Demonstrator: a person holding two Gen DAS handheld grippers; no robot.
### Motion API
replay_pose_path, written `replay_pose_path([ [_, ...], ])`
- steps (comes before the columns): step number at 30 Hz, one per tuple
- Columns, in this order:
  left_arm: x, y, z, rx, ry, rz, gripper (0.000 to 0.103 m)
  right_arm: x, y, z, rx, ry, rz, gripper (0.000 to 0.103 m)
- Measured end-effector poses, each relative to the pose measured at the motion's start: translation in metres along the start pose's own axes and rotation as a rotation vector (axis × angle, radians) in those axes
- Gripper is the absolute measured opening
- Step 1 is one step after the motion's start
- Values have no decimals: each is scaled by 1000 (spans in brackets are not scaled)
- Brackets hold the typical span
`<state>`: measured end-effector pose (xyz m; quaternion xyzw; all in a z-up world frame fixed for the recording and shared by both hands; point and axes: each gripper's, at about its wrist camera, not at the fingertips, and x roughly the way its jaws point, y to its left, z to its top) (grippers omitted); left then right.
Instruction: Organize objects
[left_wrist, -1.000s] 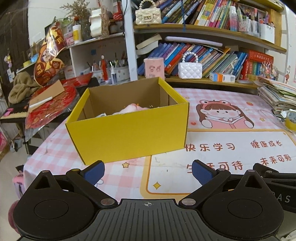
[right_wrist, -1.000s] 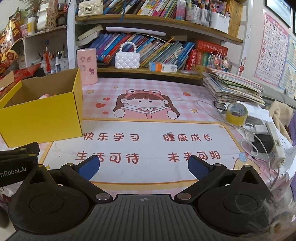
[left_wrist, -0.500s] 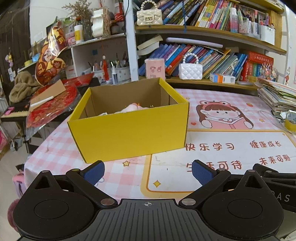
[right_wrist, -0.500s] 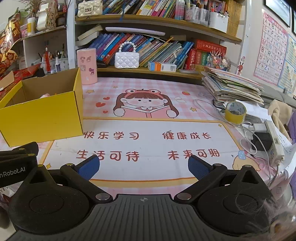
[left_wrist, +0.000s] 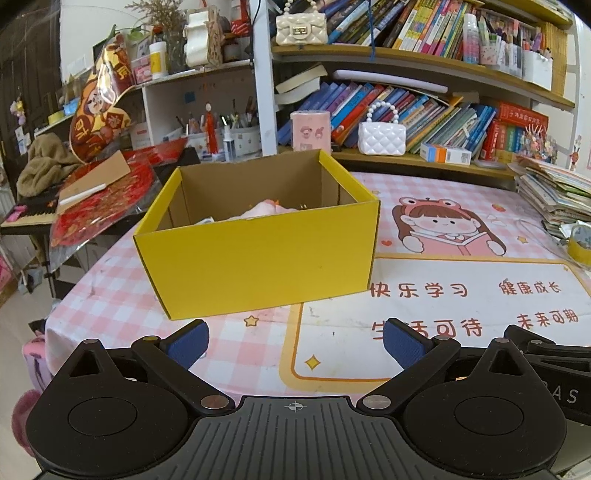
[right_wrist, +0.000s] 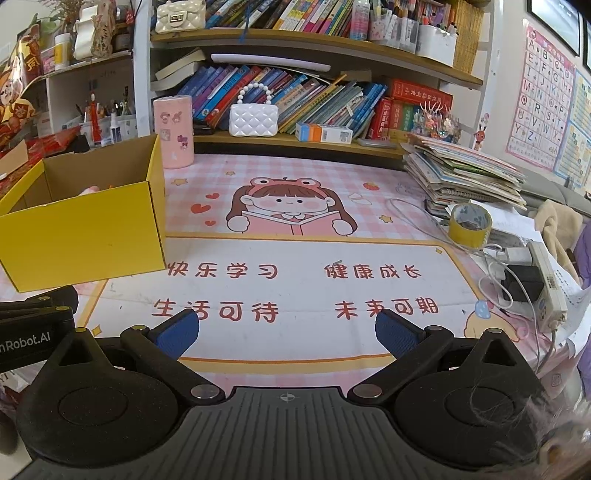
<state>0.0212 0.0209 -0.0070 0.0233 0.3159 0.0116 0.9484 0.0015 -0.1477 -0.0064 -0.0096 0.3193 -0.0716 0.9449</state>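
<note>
Nearest the camera, the left gripper (left_wrist: 293, 341) hangs low over the near edge of the table, its blue-padded jaws spread wide with nothing between them. The right gripper (right_wrist: 286, 332) sits beside it in the same condition, wide apart and empty, over the printed pink study mat (right_wrist: 295, 258) that covers the tabletop.

Just beyond the left gripper stands the open yellow cardboard box (left_wrist: 258, 254), upright on the mat's left side. Something pale pink and soft (left_wrist: 266, 210) lies inside it, only partly visible over the front wall, so I cannot tell what it is. The mat between the grippers and the box is bare of loose items.

Farther right, near the table edge, a roll of yellow tape (right_wrist: 470, 225) stands beside a stack of children's books (right_wrist: 461, 177), with a white power strip (right_wrist: 546, 280) and cables close by. At the back, a pink cylindrical holder (right_wrist: 173, 129) and a white quilted handbag with a pearl handle (right_wrist: 253, 116) sit by the bookshelf.

By my reading, one item is already boxed and both tools are between picks. The next move likely calls for choosing a remaining loose object, perhaps the tape roll, and reaching the right gripper toward it with jaws aligned across its width.
</note>
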Motion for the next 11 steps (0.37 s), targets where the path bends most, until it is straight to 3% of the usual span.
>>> replay_pose_path([
  [11, 0, -1, 0, 17, -10, -16, 102, 2, 0, 0, 1, 15, -10, 102],
])
